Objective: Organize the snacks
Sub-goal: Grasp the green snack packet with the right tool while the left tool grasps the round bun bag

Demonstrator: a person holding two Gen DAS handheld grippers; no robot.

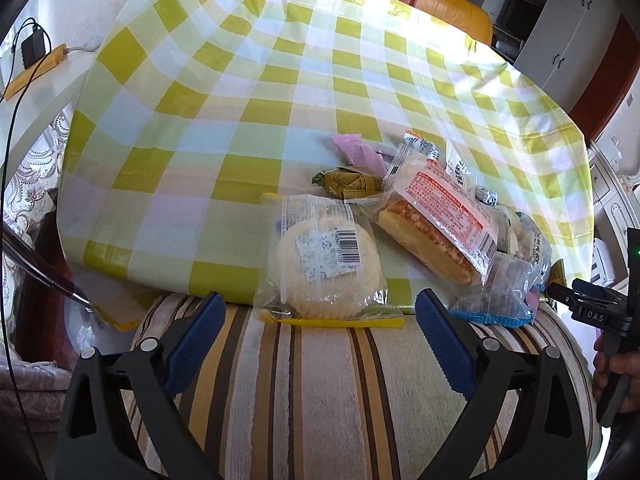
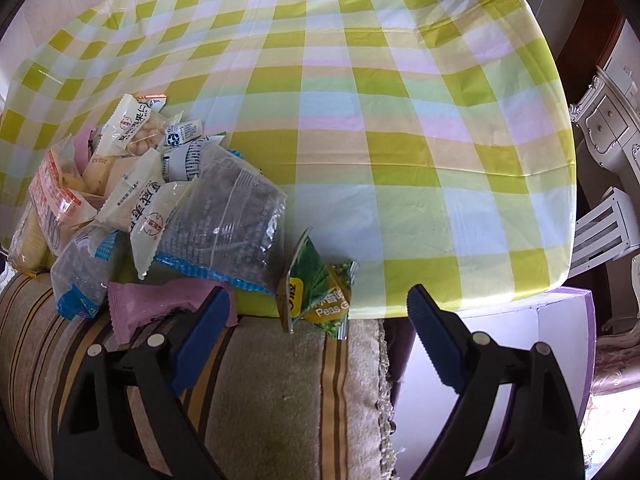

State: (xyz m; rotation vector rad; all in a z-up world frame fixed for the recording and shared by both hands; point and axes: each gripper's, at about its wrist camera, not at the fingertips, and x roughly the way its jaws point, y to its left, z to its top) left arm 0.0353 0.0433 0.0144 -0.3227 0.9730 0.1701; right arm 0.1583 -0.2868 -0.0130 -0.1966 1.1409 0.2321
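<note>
Right at the near edge of the counter (image 1: pixel 240 128), under its green-and-white checked cloth, sits the snack pile. From my left gripper (image 1: pixel 320 312) the jaws are spread wide with nothing pinched. A round cake in a clear packet (image 1: pixel 324 268) lies between the tips at 12 o'clock, barcode sticker up, its yellow bottom seal hanging over the counter edge. At 1 o'clock a long sponge cake packet (image 1: pixel 436 228) with an orange-printed label has its long axis running from 11 to 5 o'clock. The print is too small for me to read.

My right gripper (image 2: pixel 316 312) also has its jaws wide and holds nothing. A green pea packet (image 2: pixel 316 288) reading "Peas G…" sits between the tips, tipped up on edge and half off the counter. A pink wrapper (image 2: pixel 160 308) is just by my left pad at 10 o'clock, also overhanging.

Loads of bare cloth from 12 to 2 o'clock. A striped towel (image 2: pixel 280 392) lies below the edge.
</note>
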